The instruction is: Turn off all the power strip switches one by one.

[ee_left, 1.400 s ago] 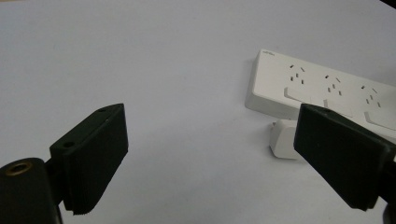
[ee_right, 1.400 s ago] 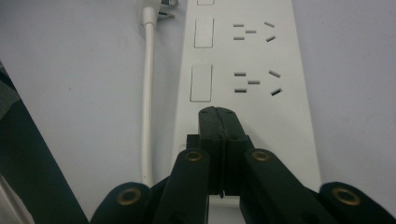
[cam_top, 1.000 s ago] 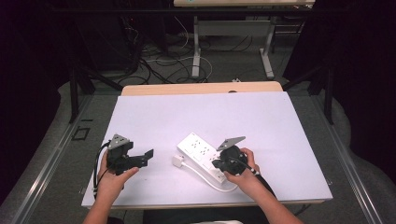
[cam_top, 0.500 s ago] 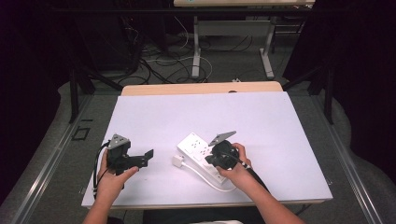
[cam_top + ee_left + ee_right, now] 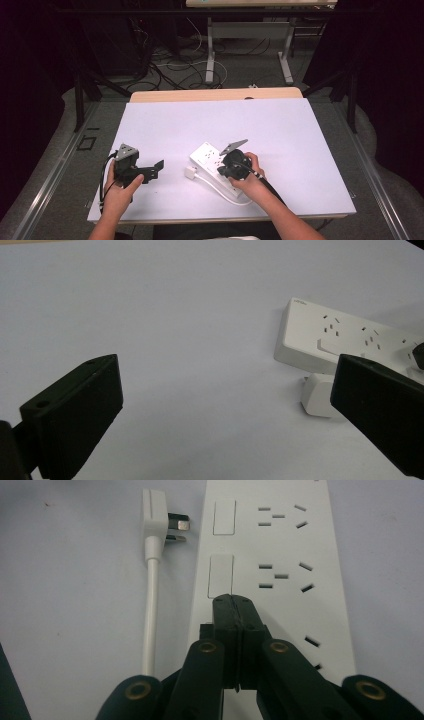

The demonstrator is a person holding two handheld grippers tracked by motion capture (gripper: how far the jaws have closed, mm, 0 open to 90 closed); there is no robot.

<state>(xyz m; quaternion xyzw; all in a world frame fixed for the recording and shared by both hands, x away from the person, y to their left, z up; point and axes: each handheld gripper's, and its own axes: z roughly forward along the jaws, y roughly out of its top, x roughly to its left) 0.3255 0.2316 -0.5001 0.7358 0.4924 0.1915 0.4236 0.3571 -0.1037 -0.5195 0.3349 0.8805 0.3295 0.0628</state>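
Note:
A white power strip [image 5: 209, 156] lies slantwise on the table, and its flat white plug [image 5: 190, 173] rests loose beside its left end. Its cable [image 5: 219, 187] curls toward the front edge. My right gripper [image 5: 224, 169] hangs over the strip with its jaws pressed together and nothing between them. In the right gripper view the shut tips [image 5: 234, 605] sit just short of a rocker switch [image 5: 220, 576], with the plug [image 5: 156, 517] at the upper left. My left gripper [image 5: 156, 170] rests left of the strip, jaws spread wide and empty [image 5: 225, 410], facing the strip [image 5: 340, 332] and plug [image 5: 316, 395].
The white tabletop [image 5: 280, 130] spreads bare behind and to the right of the strip. A wooden edge [image 5: 215, 95] borders its far side. Beyond it are desk legs [image 5: 210, 50] and floor cables [image 5: 165, 65]. The near table edge runs close under both hands.
My right gripper has slid left and a little away from me along the power strip, jaws staying shut. The left gripper has kept still.

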